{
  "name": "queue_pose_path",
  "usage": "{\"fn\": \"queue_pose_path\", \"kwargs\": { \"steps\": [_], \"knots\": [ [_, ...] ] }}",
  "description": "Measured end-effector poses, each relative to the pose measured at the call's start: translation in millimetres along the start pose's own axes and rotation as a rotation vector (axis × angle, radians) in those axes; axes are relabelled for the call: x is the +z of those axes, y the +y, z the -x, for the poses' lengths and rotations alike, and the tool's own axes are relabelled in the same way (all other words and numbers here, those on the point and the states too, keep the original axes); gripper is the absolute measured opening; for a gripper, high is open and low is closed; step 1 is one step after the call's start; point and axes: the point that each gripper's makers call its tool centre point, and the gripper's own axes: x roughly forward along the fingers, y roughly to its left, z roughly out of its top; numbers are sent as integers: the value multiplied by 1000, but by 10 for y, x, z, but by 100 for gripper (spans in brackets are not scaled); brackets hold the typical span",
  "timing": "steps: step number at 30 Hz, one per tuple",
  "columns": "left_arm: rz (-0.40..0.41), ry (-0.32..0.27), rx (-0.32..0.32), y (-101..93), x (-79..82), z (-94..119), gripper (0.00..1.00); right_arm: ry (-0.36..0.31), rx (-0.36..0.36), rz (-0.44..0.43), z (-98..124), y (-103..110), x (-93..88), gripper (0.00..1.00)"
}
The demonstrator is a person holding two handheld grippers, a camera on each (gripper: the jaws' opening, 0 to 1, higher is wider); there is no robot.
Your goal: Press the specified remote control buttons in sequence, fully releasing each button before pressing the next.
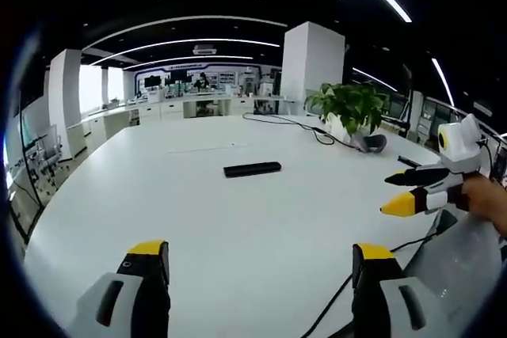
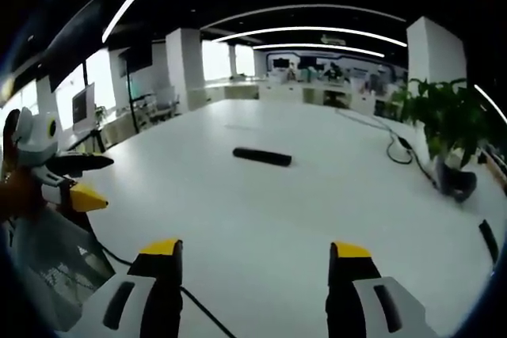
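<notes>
remote control (image 1: 252, 169) lies flat on our white counter (image 1: 238, 219), well ahead of both grippers and touching neither. our left gripper (image 1: 261, 263) and right gripper (image 2: 255, 263) hover with fingers spread, empty. potted plant (image 1: 352, 108) stands beyond.

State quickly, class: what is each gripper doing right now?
Left gripper: open, holding nothing, above the white table.
Right gripper: open, holding nothing; the black remote control lies untouched farther along the table.
</notes>
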Motion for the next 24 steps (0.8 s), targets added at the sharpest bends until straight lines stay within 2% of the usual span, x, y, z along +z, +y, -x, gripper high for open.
{"fn": "queue_pose_path", "kwargs": {
  "steps": [13,24],
  "knots": [
    [-2,-9,2,26,43,-4,100,-19,3,-17,16,-19,38,72],
    [-22,-38,25,149,214,-44,100,-71,-29,-28,49,-126,207,77]
  ]
}}
